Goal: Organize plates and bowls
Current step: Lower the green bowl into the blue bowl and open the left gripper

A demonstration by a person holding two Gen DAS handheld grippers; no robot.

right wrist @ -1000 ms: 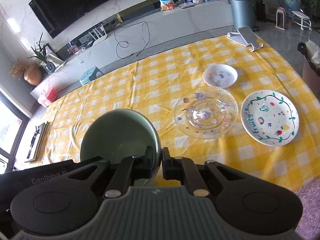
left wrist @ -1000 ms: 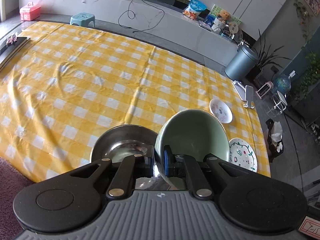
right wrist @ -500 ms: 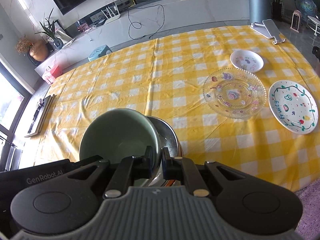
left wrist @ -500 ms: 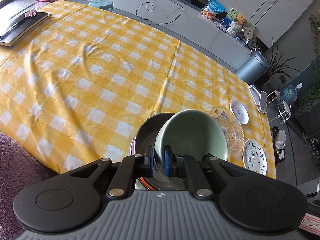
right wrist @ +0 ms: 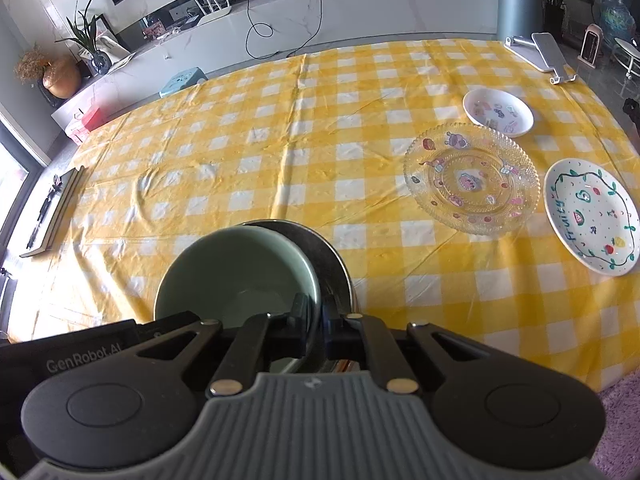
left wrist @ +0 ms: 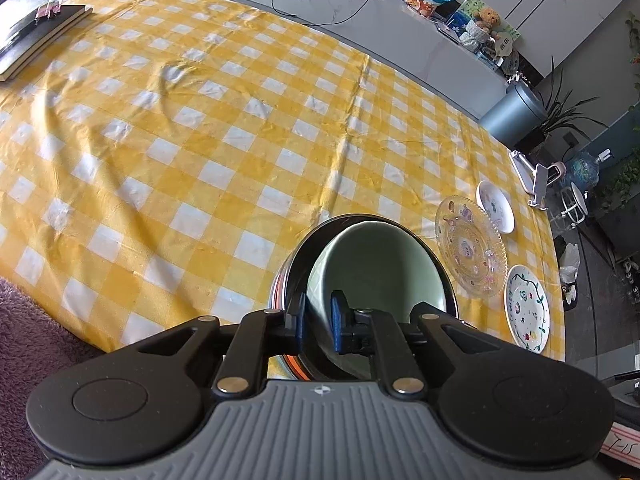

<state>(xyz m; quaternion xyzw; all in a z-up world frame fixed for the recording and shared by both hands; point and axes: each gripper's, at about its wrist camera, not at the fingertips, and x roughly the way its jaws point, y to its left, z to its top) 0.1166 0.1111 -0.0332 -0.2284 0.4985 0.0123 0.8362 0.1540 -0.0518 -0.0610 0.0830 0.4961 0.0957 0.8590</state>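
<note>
Both claws pinch the rim of the same pale green bowl (left wrist: 378,264) from opposite sides; the left claw (left wrist: 318,322) has one blue-padded finger inside the bowl and the other outside its wall, closed on the near-left rim; the right claw (right wrist: 316,326) grips the near-right rim (right wrist: 316,292) the same way, one finger in and one out. The green bowl sits tilted inside a larger steel bowl (right wrist: 320,248) — its dark rim curves around the green one in both views; whether the green bowl rests fully on the steel one I cannot tell. The pair stands near the front edge of the surface, which is covered by a yellow-and-white checked cloth (left wrist: 208,128). Well to the right lie three plates: a clear glass plate (right wrist: 470,178) with small cartoon prints, a small white dish (right wrist: 498,112) just behind it, and a white plate (right wrist: 590,216) painted with fruit and a green vine — the three lie close together, none stacked
</note>
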